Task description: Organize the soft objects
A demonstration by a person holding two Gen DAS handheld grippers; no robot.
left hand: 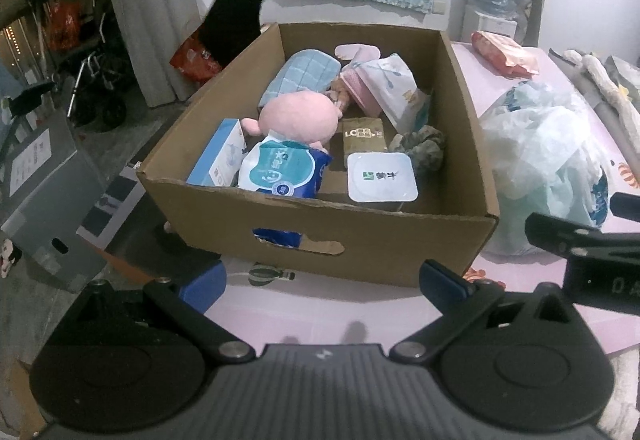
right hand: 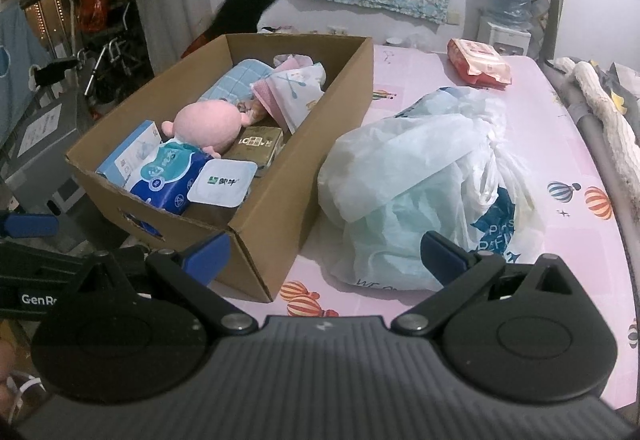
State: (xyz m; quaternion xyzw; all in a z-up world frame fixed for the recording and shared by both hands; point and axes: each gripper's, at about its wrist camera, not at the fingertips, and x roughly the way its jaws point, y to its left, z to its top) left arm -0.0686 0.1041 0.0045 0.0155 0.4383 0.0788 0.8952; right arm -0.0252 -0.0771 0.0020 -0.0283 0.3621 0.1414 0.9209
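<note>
Soft objects mostly sit inside the cardboard box [left hand: 320,240], while both grippers hang back at the near edge with nothing between their fingers: the left gripper [left hand: 322,282] has its jaws wide apart facing the box's front wall, and the right gripper [right hand: 326,254] has its jaws equally spread, one blue fingertip near the box corner, the other just before the plastic bag [right hand: 424,184]. In the box lie a pink plush doll [left hand: 298,118], a blue tissue pack [left hand: 280,170], a light blue checked cloth [left hand: 302,74], a dark scrunchie-like bundle [left hand: 424,146], a pink-and-white pouch [left hand: 384,84], a small blue carton [left hand: 218,156], an olive packet [left hand: 362,142] marked "LC", and a white sealed cup [left hand: 382,176] with a green logo and Chinese characters too small to read. By this showing the job looks well advanced; what seems left is the crumpled bag beside the box, printed with partial white lettering, and the red wipes pack [right hand: 478,62] farther back on the pink balloon-patterned table [right hand: 580,232]. "GenRo" shows on the left gripper's body in the right wrist view.
</note>
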